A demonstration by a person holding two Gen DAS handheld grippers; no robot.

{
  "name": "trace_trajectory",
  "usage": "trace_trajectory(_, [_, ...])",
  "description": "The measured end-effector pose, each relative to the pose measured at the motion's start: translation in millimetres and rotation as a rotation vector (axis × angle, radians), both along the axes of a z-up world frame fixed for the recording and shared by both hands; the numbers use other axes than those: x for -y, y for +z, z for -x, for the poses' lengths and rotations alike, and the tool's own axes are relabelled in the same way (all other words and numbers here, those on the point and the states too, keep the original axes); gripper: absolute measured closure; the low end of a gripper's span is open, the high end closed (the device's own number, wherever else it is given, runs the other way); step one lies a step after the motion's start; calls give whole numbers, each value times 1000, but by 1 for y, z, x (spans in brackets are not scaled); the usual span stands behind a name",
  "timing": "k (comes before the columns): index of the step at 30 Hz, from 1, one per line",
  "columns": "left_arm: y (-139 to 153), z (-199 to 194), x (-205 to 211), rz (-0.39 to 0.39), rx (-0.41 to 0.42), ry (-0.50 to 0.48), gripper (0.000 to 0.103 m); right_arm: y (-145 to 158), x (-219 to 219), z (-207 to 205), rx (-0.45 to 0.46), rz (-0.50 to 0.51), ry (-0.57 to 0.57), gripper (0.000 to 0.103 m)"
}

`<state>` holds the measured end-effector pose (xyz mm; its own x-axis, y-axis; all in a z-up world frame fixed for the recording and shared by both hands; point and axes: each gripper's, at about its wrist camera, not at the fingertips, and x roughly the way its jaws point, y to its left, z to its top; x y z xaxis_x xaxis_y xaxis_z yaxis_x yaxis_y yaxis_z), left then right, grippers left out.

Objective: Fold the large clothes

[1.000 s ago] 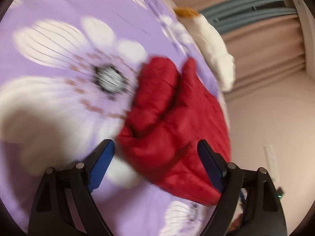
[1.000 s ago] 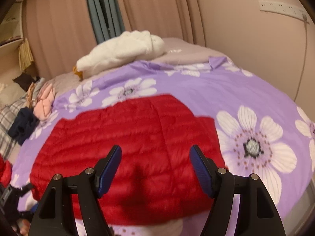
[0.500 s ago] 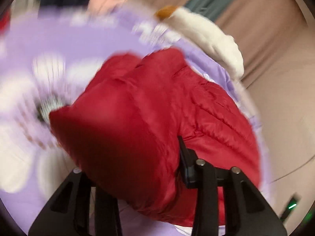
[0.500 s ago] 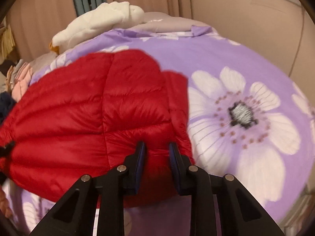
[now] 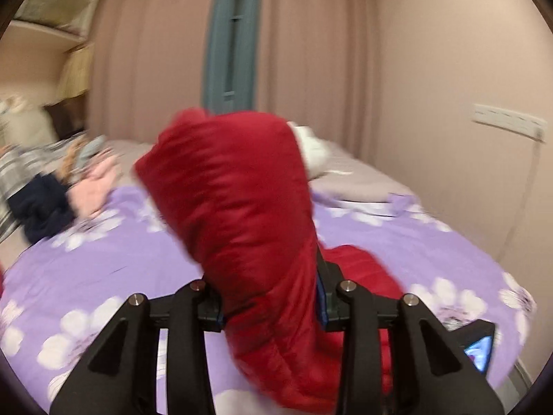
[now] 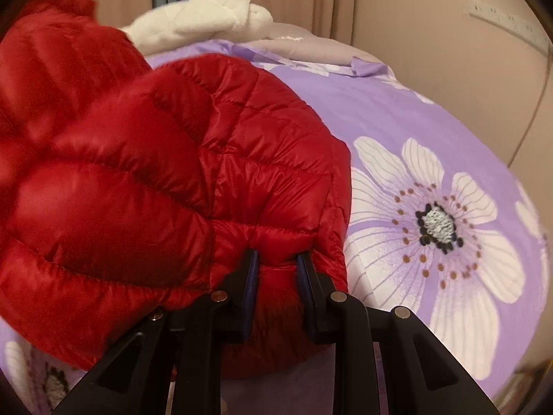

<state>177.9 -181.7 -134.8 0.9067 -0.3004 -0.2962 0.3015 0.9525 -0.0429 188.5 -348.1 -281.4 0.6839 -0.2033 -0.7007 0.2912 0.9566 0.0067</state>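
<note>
A purple bedspread point(image 6: 397, 110) with white flowers covers the bed. A white fluffy bundle point(image 6: 207, 17) lies at its far end, on a grey sheet point(image 5: 359, 180). Dark and pink clothes point(image 5: 65, 197) are heaped at the far left edge. Beige curtains point(image 5: 311, 52) hang behind, with a blue-grey strip point(image 5: 231, 34) between them. A white power strip point(image 5: 508, 122) is fixed to the wall on the right.

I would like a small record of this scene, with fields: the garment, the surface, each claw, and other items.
garment: red puffer jacket, one part lifted off the bed
surface: purple floral bed cover
left claw: shut on a raised fold of the jacket
right claw: shut on the jacket's edge, low over the cover
other items: white plush blanket; dark and pink clothes at the far left
</note>
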Motion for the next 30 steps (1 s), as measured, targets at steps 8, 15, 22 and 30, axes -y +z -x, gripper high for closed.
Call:
trace_trajectory(8, [-38,-7,65,42,-220,-252,55,49,71,52,161,-219,-89,76])
trace_trajectory(15, [-103,-28,110,-38,-426,-305,51,101,100,99,287,-210,-150,76])
trace_trajectory(22, [-109,-26,106,-70,-441,-342,50,99,81,98,248,-196,-135,76])
trace_trajectory(30, [-64,13,56,-40,-381,-391,40,116,73,99,275,-169,-109,60])
